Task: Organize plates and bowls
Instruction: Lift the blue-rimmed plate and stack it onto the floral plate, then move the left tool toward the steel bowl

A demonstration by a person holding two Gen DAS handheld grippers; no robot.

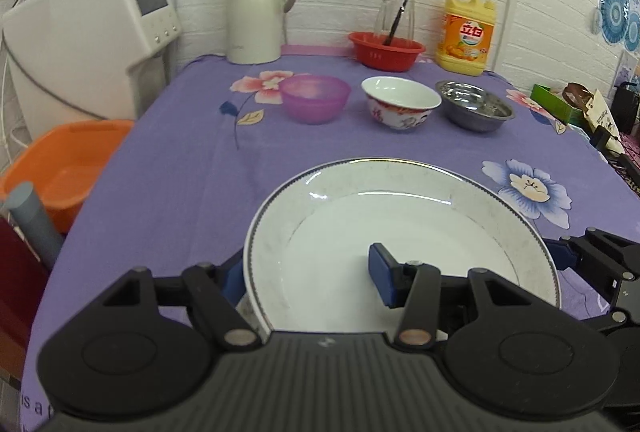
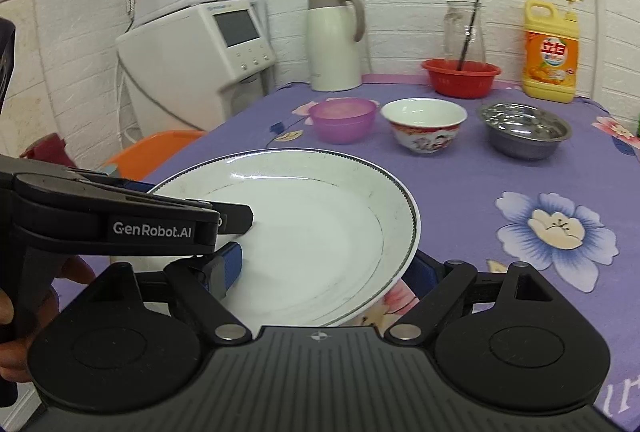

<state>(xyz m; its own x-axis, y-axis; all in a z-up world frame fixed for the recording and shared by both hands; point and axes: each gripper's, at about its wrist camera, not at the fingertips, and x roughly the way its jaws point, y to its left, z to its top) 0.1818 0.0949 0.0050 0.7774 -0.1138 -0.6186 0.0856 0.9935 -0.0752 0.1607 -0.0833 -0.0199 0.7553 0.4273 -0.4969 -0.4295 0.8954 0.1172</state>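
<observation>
A large white plate [image 1: 400,224] with a dark rim line lies at the near edge of the purple table; it also shows in the right wrist view [image 2: 312,232]. My left gripper [image 1: 308,272] straddles its left rim, one blue pad [image 1: 382,280] inside the plate and one outside, open. My right gripper [image 2: 324,268] straddles its right rim the same way, open. Beyond stand a purple bowl [image 1: 314,98], a white patterned bowl [image 1: 400,108] and a steel bowl [image 1: 474,110] in a row.
At the back stand a cream thermos jug [image 1: 256,8], a red basin [image 1: 386,50] with a glass jar, and a yellow detergent bottle [image 1: 466,32]. A white appliance [image 1: 88,32] and an orange tub [image 1: 68,168] are left of the table.
</observation>
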